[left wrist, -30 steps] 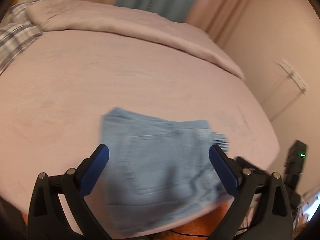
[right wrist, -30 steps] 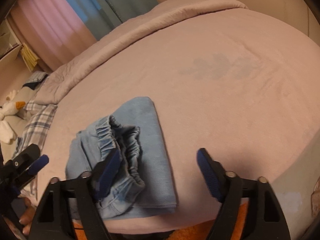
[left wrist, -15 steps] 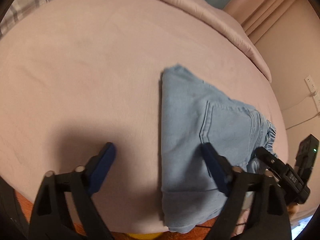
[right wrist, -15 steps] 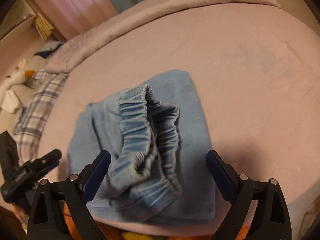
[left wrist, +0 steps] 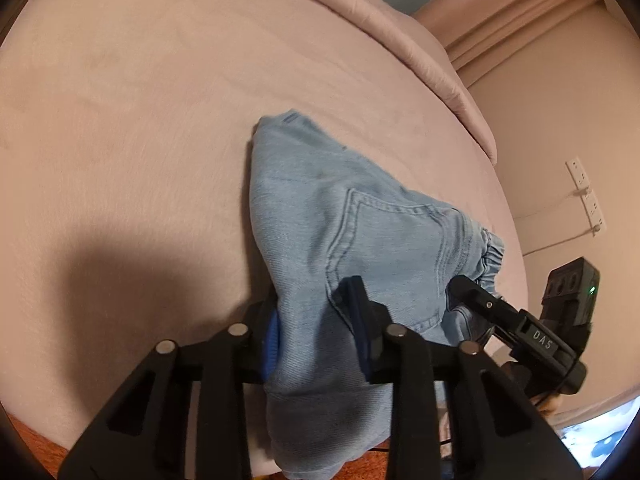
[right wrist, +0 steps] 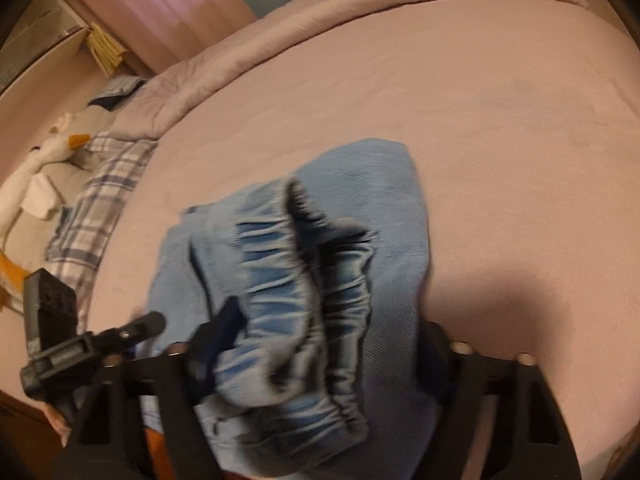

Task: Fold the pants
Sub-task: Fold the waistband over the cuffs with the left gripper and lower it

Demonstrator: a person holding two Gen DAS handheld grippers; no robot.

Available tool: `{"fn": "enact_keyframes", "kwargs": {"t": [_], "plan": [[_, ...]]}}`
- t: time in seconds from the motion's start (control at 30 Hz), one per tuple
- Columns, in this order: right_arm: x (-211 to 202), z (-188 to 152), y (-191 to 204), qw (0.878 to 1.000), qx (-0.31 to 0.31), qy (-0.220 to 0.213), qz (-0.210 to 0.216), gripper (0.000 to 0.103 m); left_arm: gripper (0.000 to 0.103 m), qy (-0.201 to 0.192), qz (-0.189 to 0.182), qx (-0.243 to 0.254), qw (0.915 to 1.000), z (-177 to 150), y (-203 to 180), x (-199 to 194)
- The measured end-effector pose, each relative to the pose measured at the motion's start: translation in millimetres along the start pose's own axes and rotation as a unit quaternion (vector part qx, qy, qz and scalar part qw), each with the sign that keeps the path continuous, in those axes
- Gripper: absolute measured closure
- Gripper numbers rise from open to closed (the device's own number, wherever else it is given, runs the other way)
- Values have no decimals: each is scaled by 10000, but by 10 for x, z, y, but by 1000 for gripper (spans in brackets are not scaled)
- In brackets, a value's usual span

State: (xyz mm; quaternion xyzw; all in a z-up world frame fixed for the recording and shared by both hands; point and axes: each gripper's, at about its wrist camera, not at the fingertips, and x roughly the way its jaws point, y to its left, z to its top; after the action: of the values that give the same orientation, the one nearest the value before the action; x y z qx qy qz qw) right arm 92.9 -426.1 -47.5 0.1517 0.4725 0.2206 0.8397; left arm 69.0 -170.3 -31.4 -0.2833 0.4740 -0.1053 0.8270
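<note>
The folded light blue denim pants (left wrist: 332, 232) lie near the front edge of the pink bed (left wrist: 140, 120). My left gripper (left wrist: 314, 320) is shut on the folded side of the pants, with cloth bunched between its blue pads. In the right wrist view the elastic waistband (right wrist: 304, 280) of the pants (right wrist: 372, 208) faces the camera. My right gripper (right wrist: 320, 352) is closed on the waistband end, with its fingers sunk into the cloth. The right gripper also shows in the left wrist view (left wrist: 472, 300), at the waistband end.
A rolled pink duvet (left wrist: 380, 20) lies along the far side of the bed. A plaid pillow (right wrist: 96, 208) and a white goose toy (right wrist: 44, 160) lie at the left. A wall with a power strip (left wrist: 586, 196) stands to the right. The bed's front edge is just below the grippers.
Both grippers moved down onto the pants and closed from wide open. The left now pinches the folded side, the right the waistband end. The pants look slightly bunched and raised.
</note>
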Motion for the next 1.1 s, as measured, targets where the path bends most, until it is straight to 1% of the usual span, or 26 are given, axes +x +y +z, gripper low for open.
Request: {"fn": "enact_keyframes", "kwargs": {"t": [0.07,0.1,0.17,0.27,0.37,0.43,0.5,0.6,0.7,0.77,0.83,0.97,1.0,1.03,1.07,1.1], "plan": [[-50,-5,25,9999,77,4,79,48,82,-98,16,209,9997,37,-99,-63],[-71,-5,56,10000,69,-12,56,52,86,-203,66,367,9991,64,-165,-116],[-136,10,143,9999,30,-104,-33,56,86,-429,174,613,9970,113,-282,-225],[-291,106,282,9992,-93,-365,95,57,85,-832,311,800,9928,242,-361,-354],[-346,281,420,9974,-244,-630,256,58,84,-963,371,764,9917,422,-349,-367],[-342,390,518,9961,-372,-761,239,58,84,-1060,538,816,9896,553,-272,-336],[-276,497,614,9953,-483,-818,198,57,84,-1068,677,812,9887,643,-162,-294],[-98,607,687,9959,-484,-739,175,58,84,-1022,782,703,9892,730,46,-191],[104,669,723,9968,-494,-617,102,57,84,-794,901,444,9918,864,210,51],[281,692,704,9982,-401,-452,36,57,82,-670,1015,400,9918,853,268,155],[424,692,676,9992,-279,-280,-42,57,75,-652,1136,409,9905,835,283,191],[541,626,547,9997,-71,-155,-170,55,69,-740,1304,428,9878,798,256,179],[524,619,524,9998,-42,-148,-157,53,61,-749,1400,448,9863,794,238,164],[512,606,492,9998,-10,-119,-172,52,51,-757,1502,498,9845,787,200,145],[506,604,486,9997,-8,-90,-209,49,46,-795,1570,586,9826,766,151,103],[494,599,480,9997,-14,-68,-247,47,35,-842,1568,662,9818,762,100,72]]}}
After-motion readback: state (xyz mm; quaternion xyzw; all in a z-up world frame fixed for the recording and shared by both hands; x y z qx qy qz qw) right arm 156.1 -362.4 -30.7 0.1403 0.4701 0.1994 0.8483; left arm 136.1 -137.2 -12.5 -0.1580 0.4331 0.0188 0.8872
